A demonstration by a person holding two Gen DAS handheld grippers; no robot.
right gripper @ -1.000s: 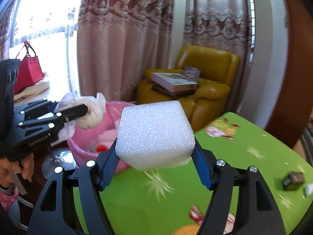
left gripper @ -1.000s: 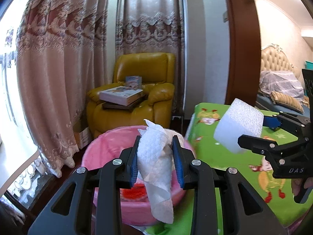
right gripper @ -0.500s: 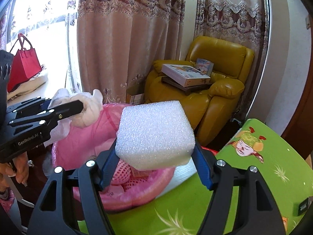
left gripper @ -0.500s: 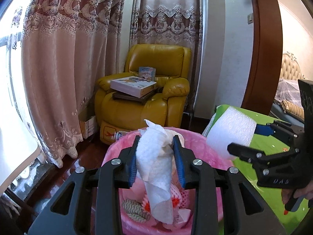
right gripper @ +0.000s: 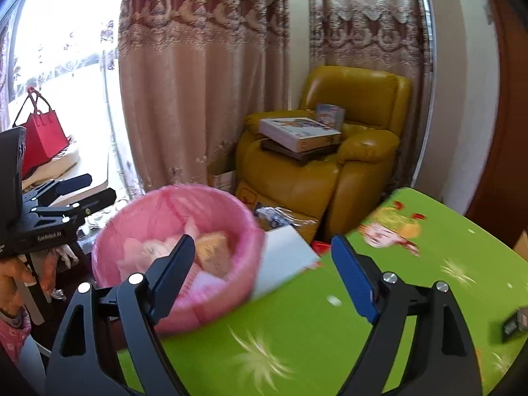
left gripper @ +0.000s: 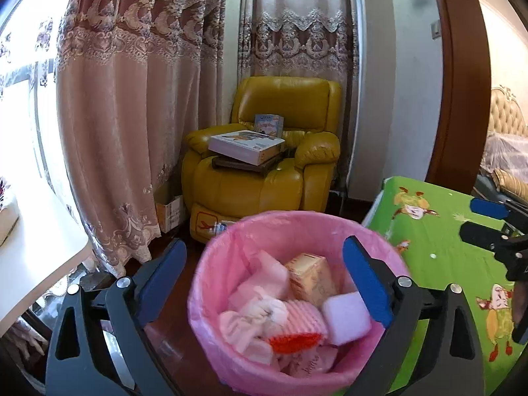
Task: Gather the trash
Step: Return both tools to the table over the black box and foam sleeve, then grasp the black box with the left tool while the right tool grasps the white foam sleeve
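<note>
Left gripper (left gripper: 264, 277): I have it above the bin; jaws spread wide, nothing between them. It also shows at the left edge of the right wrist view (right gripper: 71, 198).
Right gripper (right gripper: 260, 267): I have it over the counter edge beside the bin; jaws spread wide, holding nothing. Its tips show at the right of the left wrist view (left gripper: 488, 221).
Bin (left gripper: 211, 283): round, lined with a pink bag, on the floor against the counter's left edge; seen too in the right wrist view (right gripper: 112, 231).
Tissue (left gripper: 260, 313): white and crumpled, lying in the bin left of centre, on top of the other trash.
Foam block (left gripper: 346, 318): white, lying in the bin at its right side, just beside my left gripper's right finger.
Carton (left gripper: 310, 279): tan, standing tilted near the bin's far side, between the foam block and paler scraps.
Red scrap (left gripper: 293, 341): in the bin, near side, partly buried.
Counter (right gripper: 330, 336): green cover with cartoon prints, directly right of the bin.
Small dark box (right gripper: 513, 325): on the counter at the far right, blurred.
Armchair (left gripper: 264, 178): yellow leather, behind the bin, by the curtains (left gripper: 132, 115).
Flat box (left gripper: 246, 147): white, lying across the armchair's seat on a dark tray.
Red bag (right gripper: 41, 137): by the window, far left.
</note>
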